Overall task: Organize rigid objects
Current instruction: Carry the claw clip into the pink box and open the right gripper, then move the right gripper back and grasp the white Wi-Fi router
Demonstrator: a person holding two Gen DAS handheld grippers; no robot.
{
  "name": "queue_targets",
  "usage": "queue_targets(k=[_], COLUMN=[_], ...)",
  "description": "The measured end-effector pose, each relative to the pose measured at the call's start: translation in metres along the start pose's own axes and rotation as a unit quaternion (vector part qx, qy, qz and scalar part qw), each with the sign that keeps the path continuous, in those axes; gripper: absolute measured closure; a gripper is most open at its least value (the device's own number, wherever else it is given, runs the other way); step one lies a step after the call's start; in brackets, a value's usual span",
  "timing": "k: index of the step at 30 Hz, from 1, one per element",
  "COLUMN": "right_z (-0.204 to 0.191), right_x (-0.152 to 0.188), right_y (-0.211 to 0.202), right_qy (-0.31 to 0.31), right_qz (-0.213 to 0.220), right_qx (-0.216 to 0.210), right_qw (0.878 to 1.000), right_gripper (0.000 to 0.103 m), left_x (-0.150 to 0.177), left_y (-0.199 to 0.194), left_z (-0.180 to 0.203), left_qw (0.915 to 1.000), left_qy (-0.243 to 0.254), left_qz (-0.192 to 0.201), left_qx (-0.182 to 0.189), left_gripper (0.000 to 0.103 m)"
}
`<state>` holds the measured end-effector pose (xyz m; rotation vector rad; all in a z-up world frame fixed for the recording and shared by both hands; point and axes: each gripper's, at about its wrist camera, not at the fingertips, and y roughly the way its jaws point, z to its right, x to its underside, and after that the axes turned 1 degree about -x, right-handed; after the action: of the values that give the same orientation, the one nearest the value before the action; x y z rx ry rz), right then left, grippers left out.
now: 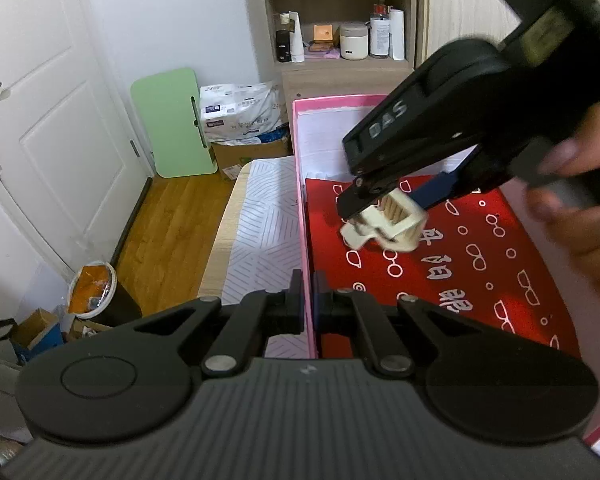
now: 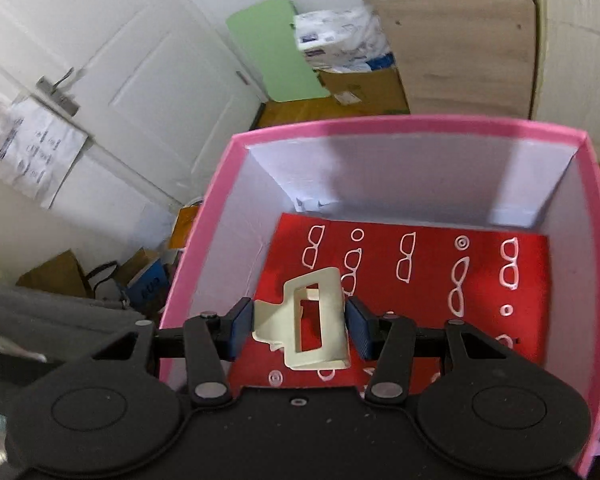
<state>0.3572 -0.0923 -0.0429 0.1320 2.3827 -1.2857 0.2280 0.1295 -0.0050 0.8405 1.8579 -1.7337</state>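
Far left in the left wrist view: white door (image 1: 52, 92), wood floor (image 1: 172, 236), a bin w/ orange liner (image 1: 92, 290) low down near boxes. Next over, a green board (image 1: 176, 122) leans on the wall beside a white printed bag (image 1: 240, 112) on a cardboard box. Above & right of those, a wooden shelf unit (image 1: 340, 20) w/ bottles, jars, tubes. Then a table edge w/ a striped grey mat (image 1: 268, 232), touching the pink box (image 1: 302, 200) that sits on it. Left gripper (image 1: 308, 308) at bottom centre: jaws fully closed, clamped on the box's left wall, one pad outside & one inside. Inside the box, white inner walls & a red cloth (image 1: 480, 268) w/ white glasses print covering the bottom. Right of centre, the right gripper (image 1: 396, 204) comes in from upper right, pointing down into the box, approx half spread, pads pressing both sides of a cream hair claw clip (image 1: 384, 224); clip hangs just above the red cloth, whether it touches is unclear. Far right, a blurred hand (image 1: 580, 208) on the gripper handle. Right wrist view confirms: claw clip (image 2: 316, 320) sits squarely between the blue pads (image 2: 242, 330), contact on both sides, over the left part of the red cloth (image 2: 420, 272), near the box's left wall (image 2: 204, 248); door, green board & bag beyond the box.
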Motion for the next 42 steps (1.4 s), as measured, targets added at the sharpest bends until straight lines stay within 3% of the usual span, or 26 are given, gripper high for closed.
queue_targets(k=[2,6,13,18,25,30,42], right_z=[0.006,0.019,0.006,0.005,0.027,0.060,0.111], right_x=[0.000,0.001,0.010,0.045,0.121,0.169,0.223], right_y=[0.007,0.005,-0.061,-0.132,-0.210,-0.228,-0.203], right_qy=[0.024,0.061,0.004,-0.041,-0.038,0.009,0.064], right_qz=[0.013,0.005,0.049,0.086,0.166,0.184,0.132], right_qx=[0.010,-0.009,-0.020,-0.049,-0.054,-0.023,0.100], right_qw=[1.000,0.998,0.999,0.994,0.984,0.983,0.984], right_gripper=[0.042,0.039,0.035,0.035,0.034,0.034,0.034], left_x=[0.001,0.001,0.002,0.003,0.004,0.004,0.004], left_y=[0.001,0.001,0.002,0.002,-0.001,-0.001,-0.001], left_z=[-0.001,-0.002,-0.004,-0.005,-0.001,-0.001,-0.002], left_qw=[1.0000,0.9999,0.9997,0.9997,0.9999,0.9999,0.9999], left_qy=[-0.005,-0.014,-0.021,-0.023,-0.009,-0.008,-0.013], left_qz=[0.000,0.000,0.003,0.004,0.013,0.013,0.009], left_qx=[0.001,0.005,0.010,0.012,0.004,0.002,0.002], left_gripper=[0.100,0.100,0.100,0.100,0.100,0.100,0.100])
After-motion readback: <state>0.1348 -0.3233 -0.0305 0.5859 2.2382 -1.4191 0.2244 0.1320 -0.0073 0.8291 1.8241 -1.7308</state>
